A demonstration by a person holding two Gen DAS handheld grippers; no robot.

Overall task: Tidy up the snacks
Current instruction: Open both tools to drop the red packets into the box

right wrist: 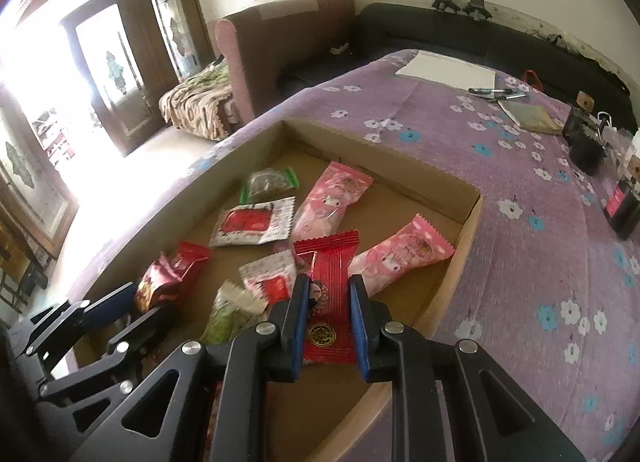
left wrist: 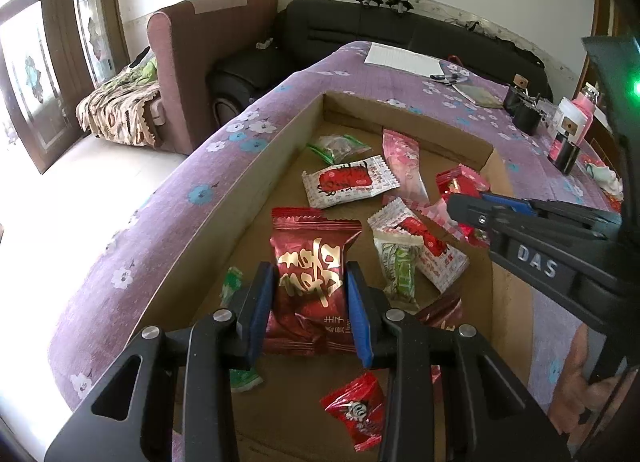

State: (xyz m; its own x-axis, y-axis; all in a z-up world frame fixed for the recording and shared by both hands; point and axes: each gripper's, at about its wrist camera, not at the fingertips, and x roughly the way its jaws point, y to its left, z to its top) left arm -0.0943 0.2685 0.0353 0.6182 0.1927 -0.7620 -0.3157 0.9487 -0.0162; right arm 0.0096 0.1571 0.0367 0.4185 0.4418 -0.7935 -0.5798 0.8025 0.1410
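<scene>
The left gripper clamps a dark red snack bag over the cardboard tray. The right gripper pinches a flat red packet; beyond its tips lie pink wrappers in the tray.

Blown-out doorway glare, fisheye-warped edges

The left gripper fills the lower centre of its own frame, blue-padded black jaws clamped, angled downward. The right gripper sits likewise lower centre, jaws clamped. A bare hand shows at lower right of the left view.
</scene>
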